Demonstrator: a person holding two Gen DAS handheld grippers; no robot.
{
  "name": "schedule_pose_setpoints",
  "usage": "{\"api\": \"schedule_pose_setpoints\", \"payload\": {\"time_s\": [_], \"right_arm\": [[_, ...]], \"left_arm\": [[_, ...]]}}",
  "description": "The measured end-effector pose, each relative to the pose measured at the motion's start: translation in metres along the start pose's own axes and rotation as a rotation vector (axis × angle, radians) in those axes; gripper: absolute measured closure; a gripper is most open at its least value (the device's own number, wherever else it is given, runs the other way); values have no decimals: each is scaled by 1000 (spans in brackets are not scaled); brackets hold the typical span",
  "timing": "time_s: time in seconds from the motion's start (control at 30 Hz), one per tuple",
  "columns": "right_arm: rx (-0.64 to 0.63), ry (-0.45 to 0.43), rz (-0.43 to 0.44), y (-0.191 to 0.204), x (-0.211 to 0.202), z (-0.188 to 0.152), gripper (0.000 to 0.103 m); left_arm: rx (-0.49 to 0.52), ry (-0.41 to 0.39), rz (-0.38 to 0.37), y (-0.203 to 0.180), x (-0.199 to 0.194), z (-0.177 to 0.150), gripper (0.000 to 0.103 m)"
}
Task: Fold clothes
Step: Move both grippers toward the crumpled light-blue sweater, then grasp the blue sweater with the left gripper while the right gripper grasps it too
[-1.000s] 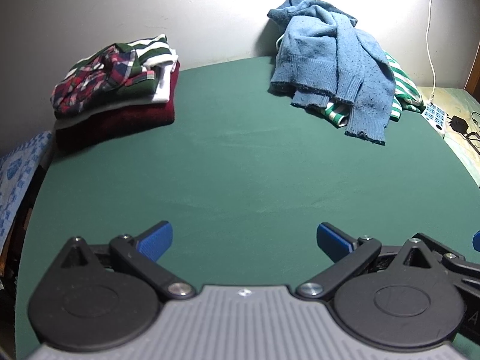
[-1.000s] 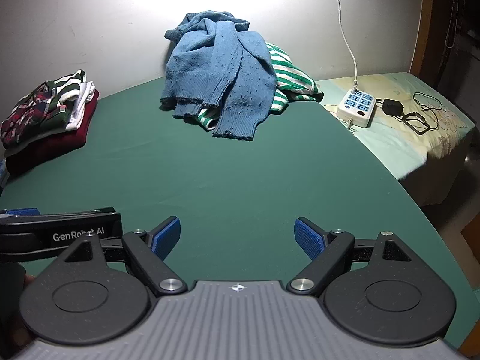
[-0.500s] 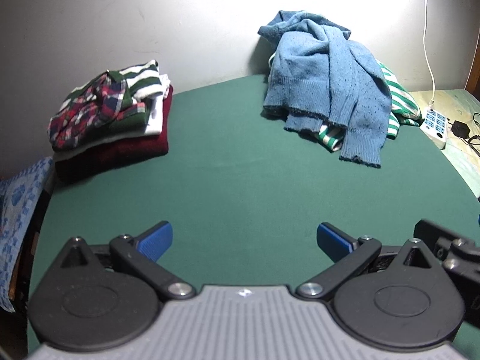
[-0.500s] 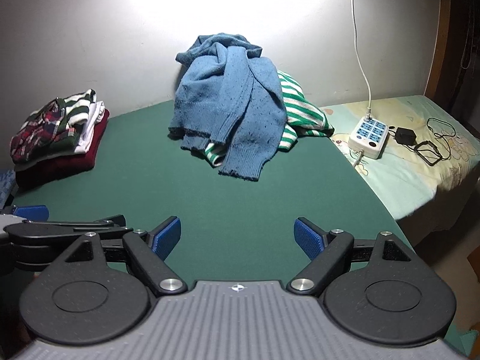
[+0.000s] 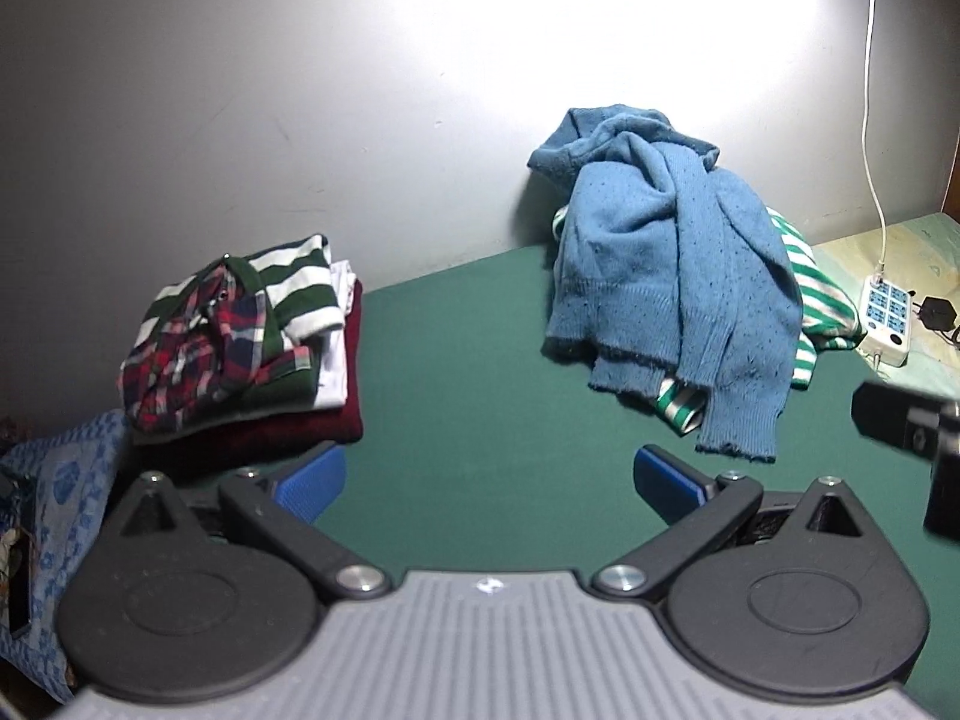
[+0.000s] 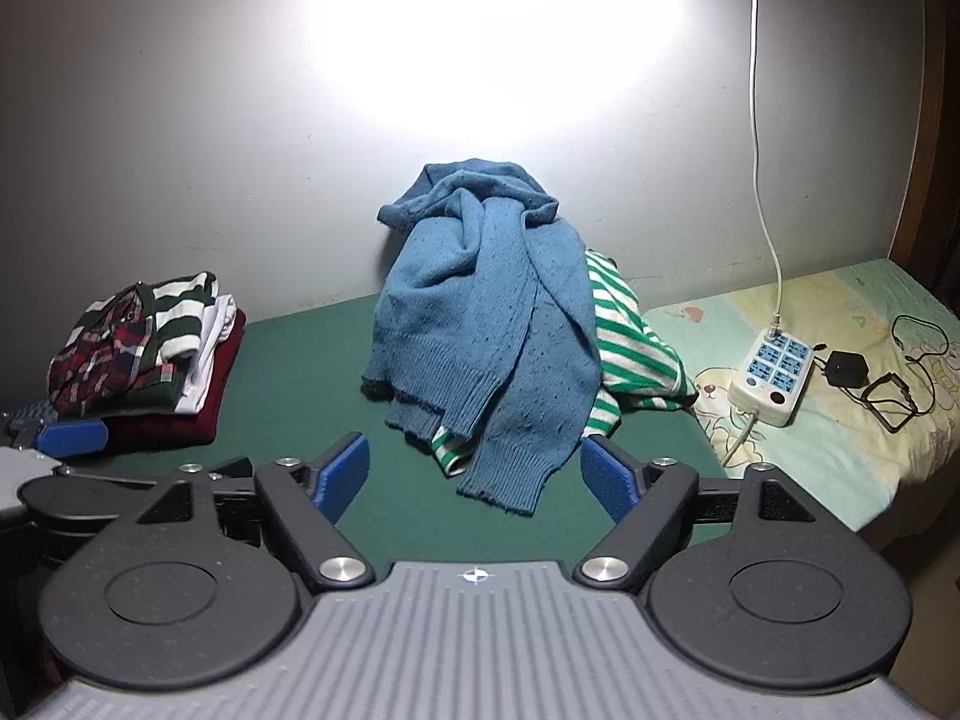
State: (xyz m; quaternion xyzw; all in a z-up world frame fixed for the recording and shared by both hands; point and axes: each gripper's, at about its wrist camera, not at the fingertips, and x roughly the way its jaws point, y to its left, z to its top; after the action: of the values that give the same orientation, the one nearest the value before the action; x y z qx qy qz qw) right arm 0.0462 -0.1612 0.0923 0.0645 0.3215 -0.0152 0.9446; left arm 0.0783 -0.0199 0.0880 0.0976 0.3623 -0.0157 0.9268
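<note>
Two hand-held grippers above a green table (image 6: 312,360) bearing two clothing groups.

Left gripper (image 5: 489,477): jaws spread, nothing between them. Right gripper (image 6: 474,474): jaws closing, nothing between them. By the wall, one blue knit sweater (image 6: 486,312) drapes over one green-striped garment (image 6: 630,342); at left, one folded stack (image 6: 150,348). One power strip (image 6: 771,375) lies on bedding.

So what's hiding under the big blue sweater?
A green-and-white striped top pokes out beneath the blue sweater, on the right side and below its hem. Most of it is covered, so anything deeper stays hidden.
</note>
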Motion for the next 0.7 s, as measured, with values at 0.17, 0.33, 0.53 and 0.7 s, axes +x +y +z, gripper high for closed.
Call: {"api": "schedule_pose_setpoints", "payload": {"time_s": [0.17,0.33,0.53,0.7], "right_arm": [[-41,-17,-13,-7,8,10,29],[-47,-3,-18,-15,24,4,29],[-80,24,-15,-16,47,-7,29],[-86,50,-27,-23,80,-3,30]], "left_arm": [[-7,14,-5,-10,14,6,1],[-15,42,-7,-18,36,7,1],[-51,83,-30,-27,62,7,1],[-3,86,-49,-35,91,16,1]]}}
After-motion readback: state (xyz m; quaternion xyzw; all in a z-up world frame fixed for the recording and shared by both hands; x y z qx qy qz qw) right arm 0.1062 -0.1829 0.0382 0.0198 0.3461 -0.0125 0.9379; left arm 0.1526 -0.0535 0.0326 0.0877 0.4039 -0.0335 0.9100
